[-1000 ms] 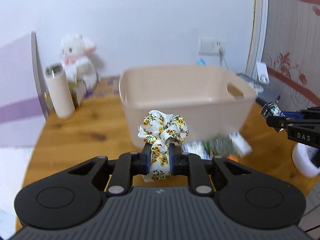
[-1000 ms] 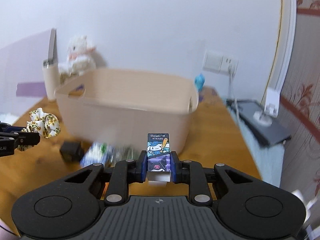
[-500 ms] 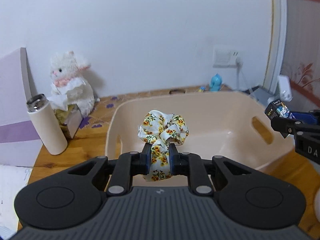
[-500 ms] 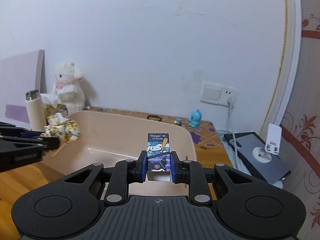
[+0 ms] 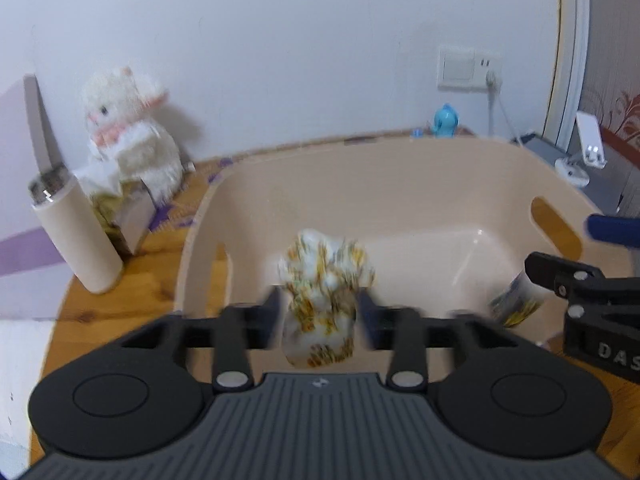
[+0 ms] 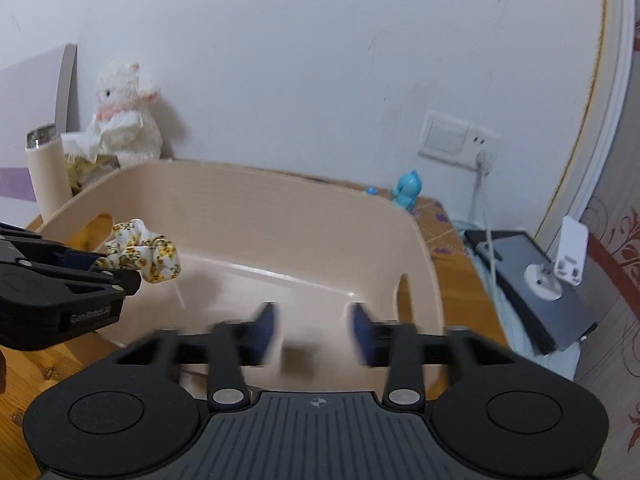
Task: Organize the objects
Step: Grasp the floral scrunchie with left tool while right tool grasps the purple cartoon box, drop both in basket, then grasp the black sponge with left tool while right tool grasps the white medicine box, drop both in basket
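A beige plastic basket [image 5: 400,184] stands on the wooden table, also in the right wrist view [image 6: 280,200]. My left gripper [image 5: 320,312] is over its near rim with its jaws spread; the floral scrunchie [image 5: 324,280] is blurred between them, loose in the gap. It also shows in the right wrist view [image 6: 140,250]. My right gripper [image 6: 312,332] is open over the basket. A small dark blur [image 6: 298,360] sits below its fingers. In the left wrist view a small box [image 5: 516,300] shows under the right gripper, inside the basket.
A white plush rabbit [image 5: 128,136], a tissue box [image 5: 128,216] and a beige flask [image 5: 76,236] stand left of the basket. A blue figurine [image 5: 445,120] and wall socket [image 5: 466,70] are behind. A dark tablet [image 6: 532,280] with a white stand [image 6: 560,268] lies right.
Both grippers have opened over the basket. The small box has left the right gripper's fingers and dropped toward the basket. The scrunchie is slipping from the left gripper.
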Demonstrator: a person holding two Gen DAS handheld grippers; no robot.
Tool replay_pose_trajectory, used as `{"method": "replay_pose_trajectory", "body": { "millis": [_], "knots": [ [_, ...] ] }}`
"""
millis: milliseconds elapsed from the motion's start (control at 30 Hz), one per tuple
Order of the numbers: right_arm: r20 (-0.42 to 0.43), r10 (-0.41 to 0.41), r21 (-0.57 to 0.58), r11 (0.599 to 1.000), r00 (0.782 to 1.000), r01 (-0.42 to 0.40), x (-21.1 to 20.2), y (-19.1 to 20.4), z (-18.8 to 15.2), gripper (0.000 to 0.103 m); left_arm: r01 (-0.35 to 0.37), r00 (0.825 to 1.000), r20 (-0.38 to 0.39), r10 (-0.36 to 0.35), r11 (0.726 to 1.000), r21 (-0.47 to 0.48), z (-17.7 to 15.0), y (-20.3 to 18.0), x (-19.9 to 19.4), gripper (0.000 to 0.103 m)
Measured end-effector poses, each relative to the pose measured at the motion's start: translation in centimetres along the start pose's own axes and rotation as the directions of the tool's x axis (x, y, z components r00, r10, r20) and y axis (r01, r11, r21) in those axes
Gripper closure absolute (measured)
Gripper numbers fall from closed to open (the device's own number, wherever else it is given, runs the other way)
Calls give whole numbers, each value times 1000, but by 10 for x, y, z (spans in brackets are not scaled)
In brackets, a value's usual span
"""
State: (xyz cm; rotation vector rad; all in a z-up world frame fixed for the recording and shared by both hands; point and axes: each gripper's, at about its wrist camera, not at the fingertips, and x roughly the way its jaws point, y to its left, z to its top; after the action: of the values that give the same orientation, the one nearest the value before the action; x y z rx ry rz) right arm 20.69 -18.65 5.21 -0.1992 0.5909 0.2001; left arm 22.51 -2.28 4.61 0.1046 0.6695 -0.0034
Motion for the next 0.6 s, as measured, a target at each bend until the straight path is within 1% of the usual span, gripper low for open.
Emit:
{"method": "replay_pose_trajectory", "body": {
  "millis": [33, 100, 133, 200, 267, 333, 400, 467, 600],
  "knots": [
    [17, -3, 2, 1000, 1000, 3, -8, -1, 0, 30, -12, 1000, 21, 12, 1000, -1, 0, 0, -9, 19],
    [34, -7, 6, 1000, 999, 7, -22, -4, 0, 24, -29, 997, 68, 29, 1000, -13, -4, 4, -26, 9],
    [38, -7, 9, 1000, 999, 7, -29, -6, 0, 23, -34, 996, 80, 36, 999, -20, -7, 5, -34, 8],
    [42, -5, 12, 1000, 999, 4, -41, -9, -4, 9, -34, 997, 73, 36, 999, -32, -11, 8, -45, 8],
    [46, -4, 7, 1000, 999, 4, -53, -11, -10, 3, -36, 997, 66, 38, 998, -42, -18, 11, -54, 8],
    [39, -6, -10, 1000, 999, 6, -62, -11, -16, 3, -44, 997, 63, 47, 998, -44, -25, 12, -63, 7],
    [31, -10, -31, 999, 999, 11, -70, -9, -25, 0, -46, 997, 52, 48, 998, -40, -34, 12, -69, 7],
    [19, -12, -42, 999, 1000, 13, -75, -9, -34, 0, -44, 998, 41, 46, 998, -36, -42, 13, -72, 7],
    [-33, -8, -41, 999, 999, 6, -72, -10, -54, 0, -36, 999, 9, 36, 998, -49, -61, 14, -71, 7]
  ]
}}
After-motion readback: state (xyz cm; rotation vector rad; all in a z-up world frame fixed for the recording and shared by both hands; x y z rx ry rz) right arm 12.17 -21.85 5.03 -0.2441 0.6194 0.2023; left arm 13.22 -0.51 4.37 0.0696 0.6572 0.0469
